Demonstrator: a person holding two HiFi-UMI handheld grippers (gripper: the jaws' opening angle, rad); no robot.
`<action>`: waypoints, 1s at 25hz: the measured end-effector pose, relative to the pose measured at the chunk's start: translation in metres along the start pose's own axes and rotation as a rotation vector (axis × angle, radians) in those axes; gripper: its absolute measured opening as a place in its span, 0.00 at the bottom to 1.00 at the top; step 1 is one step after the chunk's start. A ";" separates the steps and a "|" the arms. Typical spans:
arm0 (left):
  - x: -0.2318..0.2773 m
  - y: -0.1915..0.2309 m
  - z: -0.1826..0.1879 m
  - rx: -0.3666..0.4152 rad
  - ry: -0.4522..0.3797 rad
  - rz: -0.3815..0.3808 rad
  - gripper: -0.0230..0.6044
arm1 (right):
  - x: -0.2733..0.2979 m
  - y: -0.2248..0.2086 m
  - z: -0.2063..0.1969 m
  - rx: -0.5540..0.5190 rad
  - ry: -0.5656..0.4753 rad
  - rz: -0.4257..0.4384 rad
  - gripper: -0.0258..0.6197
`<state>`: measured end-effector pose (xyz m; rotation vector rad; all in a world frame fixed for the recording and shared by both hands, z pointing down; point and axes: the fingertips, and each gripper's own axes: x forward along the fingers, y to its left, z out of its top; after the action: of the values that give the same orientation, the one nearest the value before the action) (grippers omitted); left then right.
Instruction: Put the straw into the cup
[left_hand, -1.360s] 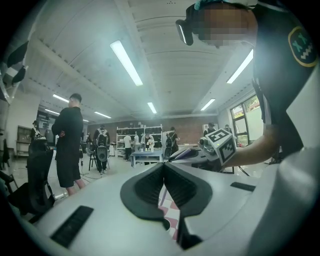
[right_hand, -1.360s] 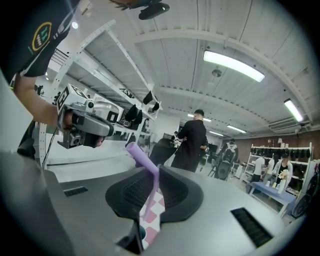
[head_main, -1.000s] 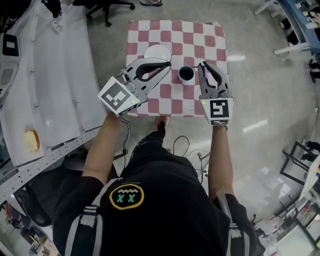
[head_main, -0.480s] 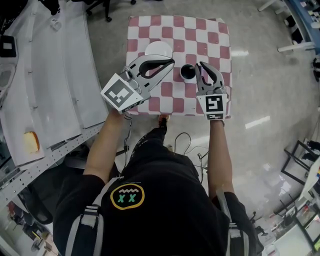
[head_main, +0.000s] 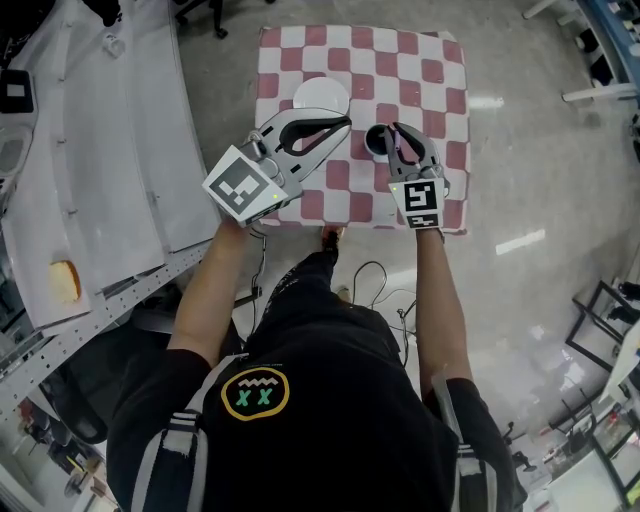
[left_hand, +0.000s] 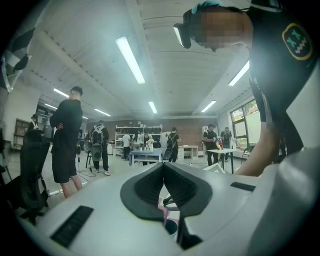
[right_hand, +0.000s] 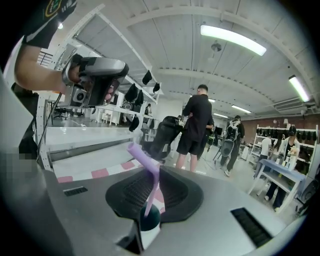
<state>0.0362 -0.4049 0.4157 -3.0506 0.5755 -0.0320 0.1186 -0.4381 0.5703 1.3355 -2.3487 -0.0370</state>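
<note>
**Right claw closes in on cup, straw tip over the mouth**

Obs. 1: The right claw (head_main: 398, 132) is clamped on the purple straw (right_hand: 145, 164). The jaws are nearly together, with only the straw's width between them. The straw is held mid-length: its bent top sticks out above the jaws and its lower part slants down.

Obs. 2: The cup (head_main: 375, 141) is white with a dark inside and stands upright on the checked desk (head_main: 420, 60). In the right gripper view the straw's lower end sits against the dark opening. I cannot tell whether the tip is already past the rim or just above it.

Obs. 3: Change over the last 1 s: the right claw stood clearly to the right of the cup with a gap between them. Its tips have since slid left and now overlap the cup's rim in the head view. The cup itself has not moved on the checks.

Obs. 4: The left claw (head_main: 343, 122) is fully closed, tips touching, and holds nothing. It hovers left of the cup in the same pose as before. A white disc (head_main: 320, 96) lies flat beyond it.

Judgement: alignment looks about done and insertion is in hand. What remains is probably to lower the straw and let it go. The straw is slanted, so there is some risk of it catching the rim and tipping the light cup.
</note>
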 end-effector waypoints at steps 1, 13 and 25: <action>0.000 0.001 -0.002 0.007 0.003 0.000 0.07 | 0.002 0.001 -0.005 0.005 0.006 0.001 0.13; 0.001 -0.005 0.002 -0.037 0.015 0.002 0.07 | 0.015 0.009 -0.044 0.050 0.057 0.008 0.13; -0.004 -0.006 0.003 -0.024 0.026 0.009 0.07 | 0.019 0.015 -0.058 0.065 0.076 0.011 0.13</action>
<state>0.0347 -0.3974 0.4125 -3.0756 0.5957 -0.0653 0.1201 -0.4354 0.6328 1.3308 -2.3113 0.0922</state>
